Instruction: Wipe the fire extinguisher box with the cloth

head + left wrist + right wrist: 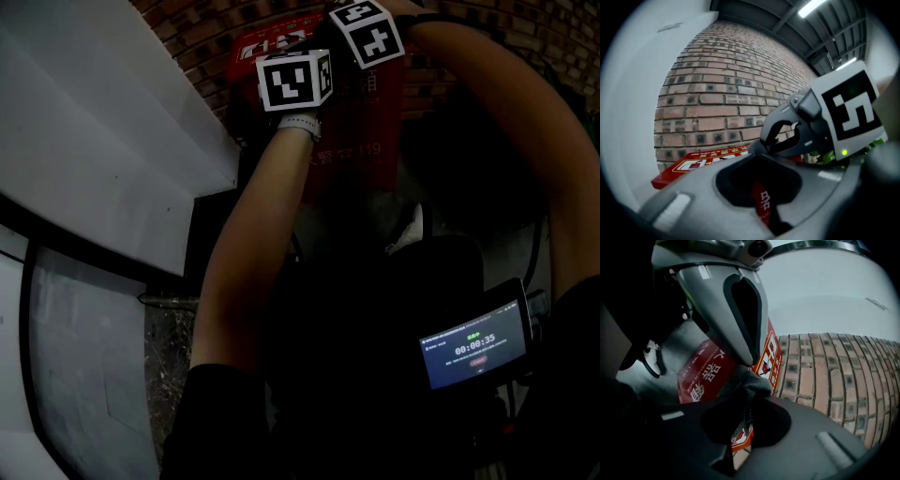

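Observation:
The red fire extinguisher box (361, 141) stands against a brick wall, white print on its front (705, 376). Both arms reach up to its top. My right gripper (750, 397) is shut on a grey cloth (745, 380), which bunches out of the jaws against the box's upper edge. My left gripper (755, 151) hangs just above the box's top face (703, 161) with its jaws together and nothing between them. In the right gripper view the left gripper (745, 352) sits right over the cloth. In the head view only the marker cubes (295, 80) show; the jaws are hidden behind them.
The brick wall (726, 84) rises behind the box. A white wall panel (103, 141) runs along the left. A lit timer screen (473, 347) sits low on the right. Dark floor lies beside the box's foot.

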The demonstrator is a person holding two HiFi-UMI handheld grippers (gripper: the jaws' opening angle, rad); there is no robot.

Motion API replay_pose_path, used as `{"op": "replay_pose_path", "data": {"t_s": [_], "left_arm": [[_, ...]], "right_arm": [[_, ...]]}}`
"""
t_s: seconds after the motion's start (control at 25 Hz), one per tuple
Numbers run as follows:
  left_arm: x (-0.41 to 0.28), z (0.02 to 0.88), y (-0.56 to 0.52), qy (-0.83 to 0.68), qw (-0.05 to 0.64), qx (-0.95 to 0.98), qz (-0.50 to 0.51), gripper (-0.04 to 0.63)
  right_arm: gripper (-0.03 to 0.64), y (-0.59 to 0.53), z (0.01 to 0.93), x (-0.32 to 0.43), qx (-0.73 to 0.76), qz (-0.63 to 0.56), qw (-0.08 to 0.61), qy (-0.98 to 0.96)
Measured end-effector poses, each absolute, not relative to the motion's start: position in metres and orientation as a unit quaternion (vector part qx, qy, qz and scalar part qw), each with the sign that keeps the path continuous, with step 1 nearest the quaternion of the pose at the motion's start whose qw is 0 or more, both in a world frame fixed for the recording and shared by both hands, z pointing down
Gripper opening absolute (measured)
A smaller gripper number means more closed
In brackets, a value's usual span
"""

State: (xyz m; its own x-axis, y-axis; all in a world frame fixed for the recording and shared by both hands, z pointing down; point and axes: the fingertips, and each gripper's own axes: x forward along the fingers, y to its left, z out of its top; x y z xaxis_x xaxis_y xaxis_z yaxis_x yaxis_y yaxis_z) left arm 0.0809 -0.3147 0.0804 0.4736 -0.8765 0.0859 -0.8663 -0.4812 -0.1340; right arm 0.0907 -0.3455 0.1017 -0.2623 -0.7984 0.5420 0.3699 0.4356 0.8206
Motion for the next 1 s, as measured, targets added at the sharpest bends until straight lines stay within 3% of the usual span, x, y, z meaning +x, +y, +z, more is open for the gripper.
{"op": "replay_pose_path", "data": {"t_s": [0.52, 0.72, 1.0], "left_arm": [[0.083, 0.057, -0.296, 0.510, 0.039, -0.858, -0.059, 0.003], [0.086, 0.051, -0.305, 0.509, 0.038, -0.858, -0.056, 0.003], [0.085, 0.044, -0.319, 0.525, 0.049, -0.847, -0.067, 0.003]], "right_arm": [[0.032, -0.299, 0.093, 0.093, 0.152, -0.529, 0.572, -0.608], [0.032, -0.327, 0.060, 0.109, 0.234, -0.532, 0.543, -0.606], [0.032, -0.393, 0.050, 0.142, 0.279, -0.513, 0.556, -0.591]]}}
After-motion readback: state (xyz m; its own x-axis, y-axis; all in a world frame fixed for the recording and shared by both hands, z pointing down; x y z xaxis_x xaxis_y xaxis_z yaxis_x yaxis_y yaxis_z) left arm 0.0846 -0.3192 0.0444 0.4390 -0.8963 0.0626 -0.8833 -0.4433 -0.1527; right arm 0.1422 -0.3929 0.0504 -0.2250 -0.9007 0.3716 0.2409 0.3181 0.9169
